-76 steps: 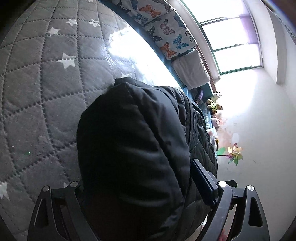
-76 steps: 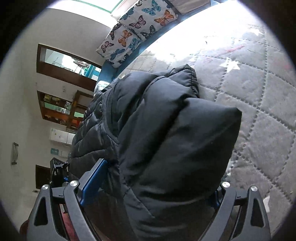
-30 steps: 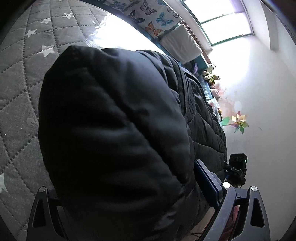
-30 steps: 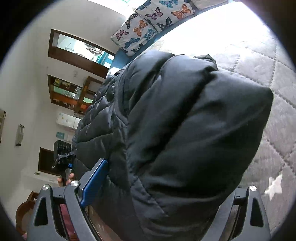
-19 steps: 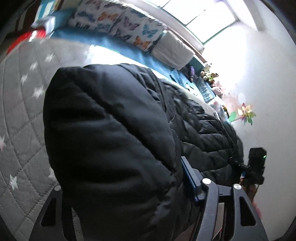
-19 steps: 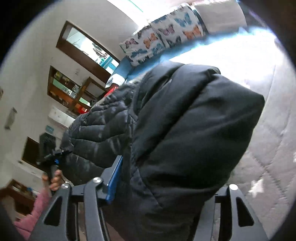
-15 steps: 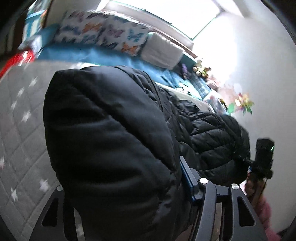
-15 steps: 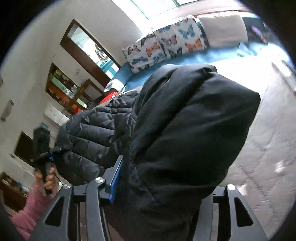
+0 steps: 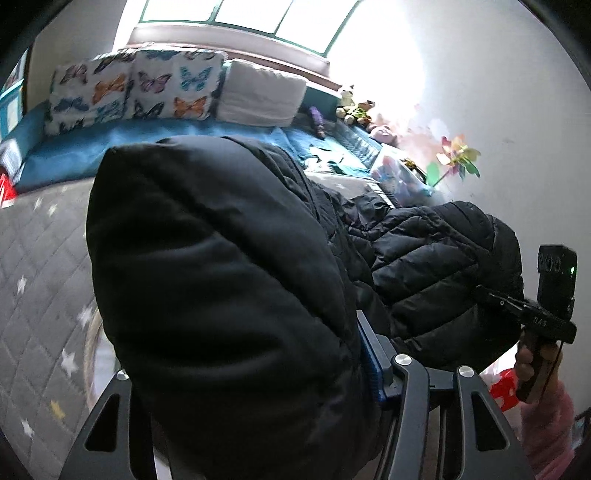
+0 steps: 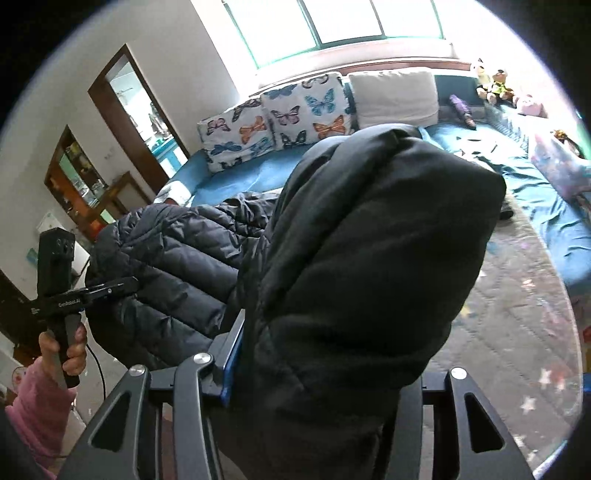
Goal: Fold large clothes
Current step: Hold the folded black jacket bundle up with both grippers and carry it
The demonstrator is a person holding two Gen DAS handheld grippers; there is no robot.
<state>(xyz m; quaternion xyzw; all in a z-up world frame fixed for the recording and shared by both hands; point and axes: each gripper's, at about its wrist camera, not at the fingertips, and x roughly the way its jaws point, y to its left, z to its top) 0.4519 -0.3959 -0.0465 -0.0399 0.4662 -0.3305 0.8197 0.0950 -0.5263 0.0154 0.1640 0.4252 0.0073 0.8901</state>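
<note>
Left wrist view: the left gripper (image 9: 255, 376) clamps a thick bunch of the black jacket (image 9: 221, 277), and the right gripper (image 10: 325, 384) does the same in its own view. Both pairs of jaws have just been closing, with padding between them, and now sit at a middling gap, pressed into the fabric. A second ago the jacket hung close over the grey mat (image 9: 40, 258); now it is lifted clear of the mat, stretched between the two grippers, with the window (image 9: 236, 14) and the butterfly pillows (image 9: 136, 92) behind it. That suggests the garment is being raised, perhaps to shake it flat or carry it over for a fold; no fold is laid yet.

Beyond the jacket lie a white cushion (image 9: 262, 96), a blue sheet (image 10: 251, 173), soft toys (image 10: 495, 86) and a pinwheel (image 9: 456, 158). The mat below the jacket looks free; the hanging bulk hides much of it.
</note>
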